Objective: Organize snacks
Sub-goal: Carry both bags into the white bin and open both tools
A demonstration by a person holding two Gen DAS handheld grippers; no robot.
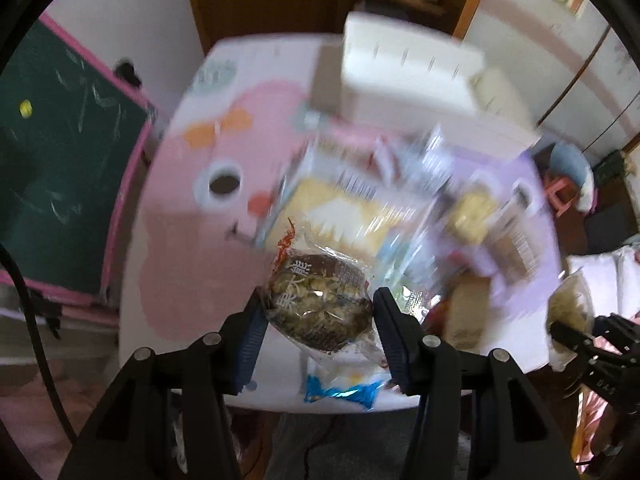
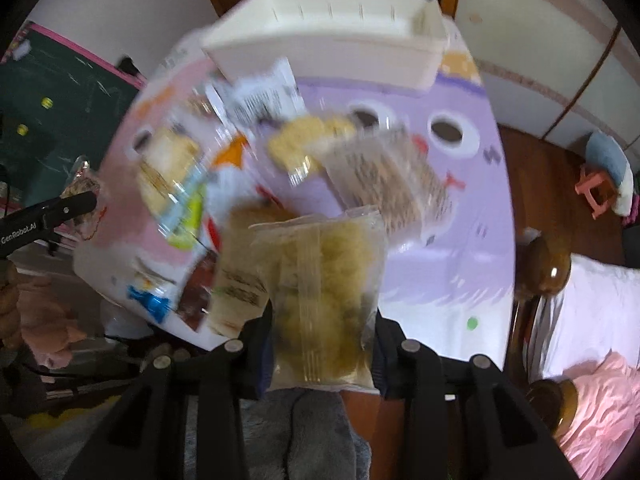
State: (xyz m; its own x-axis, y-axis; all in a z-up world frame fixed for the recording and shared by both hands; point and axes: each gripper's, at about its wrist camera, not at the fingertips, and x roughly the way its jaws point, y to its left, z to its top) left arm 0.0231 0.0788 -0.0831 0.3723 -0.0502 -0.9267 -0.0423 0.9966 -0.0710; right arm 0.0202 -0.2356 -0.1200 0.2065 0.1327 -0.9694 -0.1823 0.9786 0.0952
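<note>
My left gripper (image 1: 318,308) is shut on a clear packet with a dark brown round cake (image 1: 320,300) and holds it above the near edge of the pink and purple table (image 1: 192,264). My right gripper (image 2: 324,332) is shut on a clear packet of a yellow-green pastry (image 2: 324,288) above the same table (image 2: 460,264). Several snack packets (image 1: 360,208) lie in a blurred heap in the middle of the table, and they also show in the right wrist view (image 2: 280,148). A white bin (image 1: 404,76) stands at the table's far side, and it also shows in the right wrist view (image 2: 332,44).
A green chalkboard with a pink frame (image 1: 68,152) stands to the left. A wooden bedpost (image 2: 544,264) and a bed with pink bedding (image 2: 592,400) are at the right. A small pink stool (image 2: 598,192) stands on the floor beyond.
</note>
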